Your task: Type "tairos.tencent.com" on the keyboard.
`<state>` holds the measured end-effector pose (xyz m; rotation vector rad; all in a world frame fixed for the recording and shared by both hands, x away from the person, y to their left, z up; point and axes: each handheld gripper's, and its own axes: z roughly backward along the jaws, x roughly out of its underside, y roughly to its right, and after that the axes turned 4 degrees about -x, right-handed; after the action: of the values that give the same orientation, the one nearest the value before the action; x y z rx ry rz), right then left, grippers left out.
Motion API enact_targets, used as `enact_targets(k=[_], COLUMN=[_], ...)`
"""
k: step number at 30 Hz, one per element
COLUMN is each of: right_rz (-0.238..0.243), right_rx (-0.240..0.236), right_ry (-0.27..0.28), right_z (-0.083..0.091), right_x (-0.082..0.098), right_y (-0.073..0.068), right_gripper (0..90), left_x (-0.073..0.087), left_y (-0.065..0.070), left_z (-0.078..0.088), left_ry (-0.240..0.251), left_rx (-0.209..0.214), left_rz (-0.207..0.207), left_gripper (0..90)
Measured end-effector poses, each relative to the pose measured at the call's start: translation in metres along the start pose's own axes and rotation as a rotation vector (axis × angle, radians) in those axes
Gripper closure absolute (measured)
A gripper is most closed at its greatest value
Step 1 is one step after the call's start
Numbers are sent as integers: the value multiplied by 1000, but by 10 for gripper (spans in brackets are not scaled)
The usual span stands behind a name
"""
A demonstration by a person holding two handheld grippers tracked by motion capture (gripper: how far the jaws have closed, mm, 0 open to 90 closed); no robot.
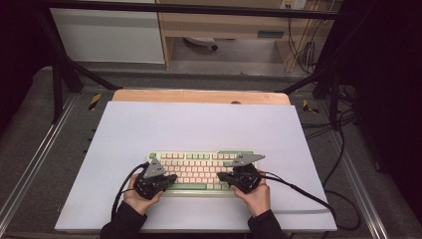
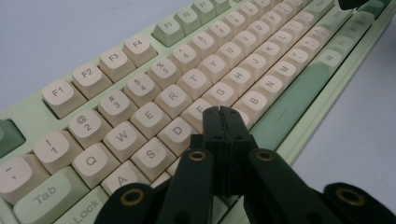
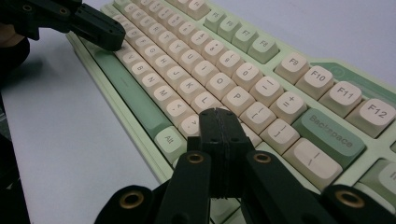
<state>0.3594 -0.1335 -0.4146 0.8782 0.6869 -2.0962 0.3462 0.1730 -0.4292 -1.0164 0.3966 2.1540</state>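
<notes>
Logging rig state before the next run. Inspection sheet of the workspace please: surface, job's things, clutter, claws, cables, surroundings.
Surface: white sheet over a wooden table; sheet looks bare apart from the keyboard.
Job's things: green and cream keyboard lying flat near the person's edge.
Clutter: nothing seen on the sheet.
Claws: left claw shut, tips over the home row near the F and G keys; right claw shut, tips over the keys right of L. Contact with the keys cannot be told.
Cables: a black cable trails from each claw across the sheet; more cables on the floor at right.
Surroundings: black frame bars, grey floor, wooden desk behind.
</notes>
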Motion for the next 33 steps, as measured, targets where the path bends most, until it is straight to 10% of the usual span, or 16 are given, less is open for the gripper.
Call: enact_targets(k=[33], right_rz=[-19], right_rx=[-5], right_ry=[18], right_z=[-2], right_x=[-2], right_y=[0], right_gripper=[900], left_x=[13], left_y=[-14], left_z=[27], left_ry=[37], left_rx=[-16], left_rz=[50], left_gripper=[900])
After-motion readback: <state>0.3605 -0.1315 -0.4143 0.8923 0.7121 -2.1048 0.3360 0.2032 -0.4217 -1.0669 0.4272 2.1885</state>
